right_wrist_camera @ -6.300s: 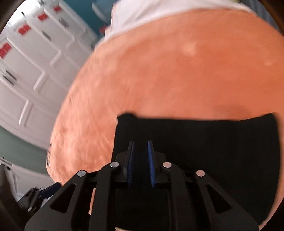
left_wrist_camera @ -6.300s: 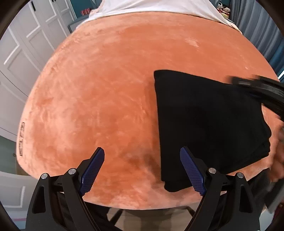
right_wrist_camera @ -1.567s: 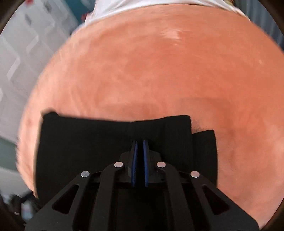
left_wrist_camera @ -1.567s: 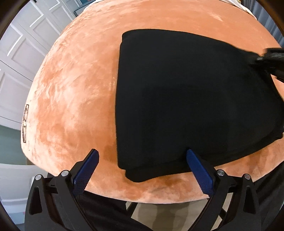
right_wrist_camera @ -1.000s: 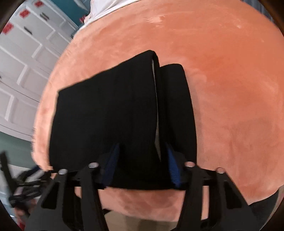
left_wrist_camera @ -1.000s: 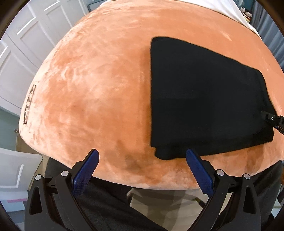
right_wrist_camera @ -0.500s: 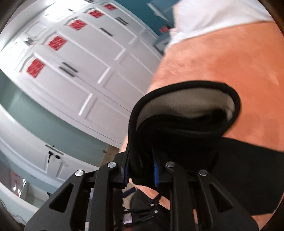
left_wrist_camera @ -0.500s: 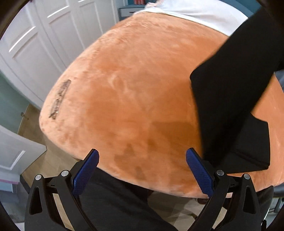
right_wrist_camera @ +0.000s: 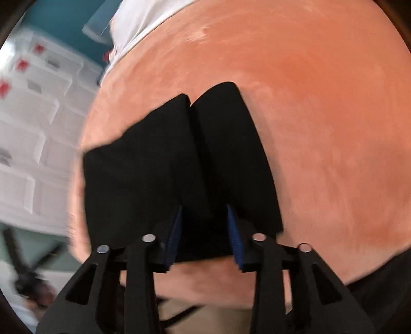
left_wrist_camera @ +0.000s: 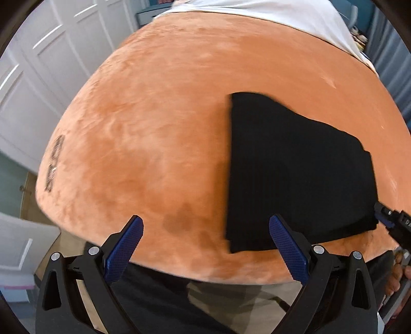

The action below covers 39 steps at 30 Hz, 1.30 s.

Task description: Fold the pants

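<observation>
We see one orange plush surface (left_wrist_camera: 164,133) carrying one folded pair of black pants (left_wrist_camera: 295,169) near its front edge. Our left hand-held gripper (left_wrist_camera: 205,246) gapes wide, holding nothing; our right hand-held gripper (right_wrist_camera: 204,231) sits partly spread at the pants' edge.

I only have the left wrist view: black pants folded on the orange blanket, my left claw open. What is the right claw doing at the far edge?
Observer: The right claw is open, its fingers either side of the near edge of the folded pants.
Operator: Is the fold tidy on that side?
Observer: From there the pants show two rounded folds side by side, with a dark crease between them.
Operator: Anything beyond the blanket?
Observer: The orange blanket ends at a white sheet; white cabinets with red labels stand alongside.
</observation>
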Motion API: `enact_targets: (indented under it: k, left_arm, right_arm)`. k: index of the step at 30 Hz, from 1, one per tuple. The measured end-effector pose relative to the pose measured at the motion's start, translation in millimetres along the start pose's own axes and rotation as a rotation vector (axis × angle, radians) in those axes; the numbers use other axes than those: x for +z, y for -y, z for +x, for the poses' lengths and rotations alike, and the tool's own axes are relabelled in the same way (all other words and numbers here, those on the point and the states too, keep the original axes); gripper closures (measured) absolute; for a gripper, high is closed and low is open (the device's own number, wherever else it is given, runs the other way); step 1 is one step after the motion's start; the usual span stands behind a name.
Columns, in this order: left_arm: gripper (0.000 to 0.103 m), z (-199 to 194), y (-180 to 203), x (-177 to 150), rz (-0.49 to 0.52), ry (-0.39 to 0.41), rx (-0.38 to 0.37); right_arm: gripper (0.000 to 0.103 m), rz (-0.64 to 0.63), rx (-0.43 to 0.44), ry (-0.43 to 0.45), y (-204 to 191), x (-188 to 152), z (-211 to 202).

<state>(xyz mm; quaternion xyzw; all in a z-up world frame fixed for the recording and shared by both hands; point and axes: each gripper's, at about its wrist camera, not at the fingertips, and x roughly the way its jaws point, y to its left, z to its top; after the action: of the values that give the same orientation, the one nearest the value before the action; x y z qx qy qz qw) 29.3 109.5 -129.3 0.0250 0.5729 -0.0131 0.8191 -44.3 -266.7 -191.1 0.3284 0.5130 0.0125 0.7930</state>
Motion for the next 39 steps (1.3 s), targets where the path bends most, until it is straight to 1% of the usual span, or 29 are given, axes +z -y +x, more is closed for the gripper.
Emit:
enact_targets:
  k: [3, 5, 6, 7, 9, 10, 11, 12, 13, 14, 15, 16, 17, 20, 21, 22, 23, 24, 25, 26, 28, 29, 30, 31, 32, 34, 35, 36, 39]
  left_arm:
    - [0.006, 11, 26, 2, 0.033, -0.033, -0.001]
    - [0.006, 19, 41, 3, 0.048, -0.065, 0.006]
    - [0.006, 21, 46, 3, 0.055, -0.065, 0.007]
    - [0.006, 23, 51, 2, 0.064, -0.071, 0.016]
    - [0.006, 27, 59, 1, 0.074, -0.079, 0.023]
    - [0.006, 30, 62, 0, 0.079, -0.087, 0.03]
    - [0.006, 32, 64, 0, 0.085, -0.092, 0.034]
    - [0.006, 34, 66, -1, 0.09, -0.092, 0.038]
    - [0.006, 36, 68, -2, 0.099, -0.093, 0.054]
    - [0.006, 39, 68, -2, 0.106, -0.092, 0.067]
    - [0.006, 42, 67, -2, 0.112, -0.093, 0.082]
    - [0.006, 46, 65, -2, 0.11, -0.103, 0.092]
    - [0.006, 49, 63, -1, 0.105, -0.111, 0.088]
    - [0.005, 55, 59, 1, 0.09, -0.126, 0.051]
    - [0.005, 57, 60, 1, 0.094, -0.131, 0.034]
    - [0.005, 62, 64, 1, 0.105, -0.14, 0.027]
    - [0.005, 67, 69, 0, 0.119, -0.144, 0.043]
    - [0.005, 71, 72, 0, 0.13, -0.147, 0.059]
    - [0.005, 77, 75, -1, 0.142, -0.15, 0.076]
    - [0.005, 77, 77, -2, 0.144, -0.155, 0.081]
    - [0.005, 69, 73, -1, 0.141, -0.135, 0.086]
    - [0.005, 66, 70, -1, 0.141, -0.13, 0.09]
    - [0.005, 65, 67, -2, 0.134, -0.129, 0.093]
    - [0.005, 66, 61, -3, 0.111, -0.133, 0.087]
    - [0.005, 69, 56, -3, 0.088, -0.142, 0.076]
    - [0.005, 78, 46, -3, 0.039, -0.175, 0.045]
    - [0.005, 82, 42, -3, 0.009, -0.19, 0.023]
    - [0.005, 84, 38, -1, -0.011, -0.197, 0.005]
    - [0.005, 83, 35, 2, -0.015, -0.2, -0.023]
  right_arm:
    - [0.061, -0.089, -0.011, 0.029, -14, 10, -8]
    - [0.055, -0.099, 0.021, 0.037, -20, 27, -2]
    - [0.048, -0.112, 0.026, 0.036, -23, 36, 3]
    - [0.046, -0.122, 0.025, 0.033, -24, 39, 8]
    - [0.046, -0.138, 0.02, -0.007, -30, 52, 29]
    - [0.045, -0.141, 0.011, -0.046, -33, 58, 47]
    - [0.044, -0.154, 0.005, -0.064, -37, 57, 61]
    - [0.045, -0.171, -0.006, -0.056, -36, 52, 59]
    - [0.068, -0.217, -0.013, -0.045, -47, 48, 62]
    - [0.08, -0.246, -0.002, -0.052, -53, 45, 58]
    - [0.08, -0.256, 0.012, -0.04, -60, 46, 51]
    - [0.081, -0.266, 0.046, -0.008, -68, 45, 37]
    - [0.084, -0.281, 0.08, 0.044, -78, 43, 13]
    - [0.086, -0.283, 0.082, 0.148, -90, 34, -44]
    - [0.086, -0.279, 0.061, 0.157, -90, 31, -50]
    - [0.085, -0.287, 0.0, 0.16, -86, 27, -49]
    - [0.082, -0.311, -0.088, 0.153, -78, 25, -36]
    - [0.081, -0.34, -0.175, 0.131, -67, 22, -18]
    - [0.078, -0.376, -0.278, 0.032, -47, 19, 21]
    - [0.077, -0.36, -0.279, -0.006, -33, 17, 36]
    - [0.074, -0.221, -0.177, 0.069, -29, 21, 8]
    - [0.074, -0.19, -0.145, 0.117, -34, 24, -9]
    - [0.073, -0.191, -0.106, 0.187, -44, 27, -28]
    - [0.073, -0.219, -0.075, 0.191, -55, 32, -33]
    - [0.073, -0.251, -0.051, 0.174, -65, 36, -33]
    - [0.073, -0.3, -0.043, 0.163, -81, 45, -24]
    - [0.073, -0.313, -0.038, 0.137, -83, 50, -12]
    - [0.073, -0.311, -0.032, 0.086, -80, 61, 12]
    - [0.079, -0.256, -0.122, -0.026, -56, 82, 77]
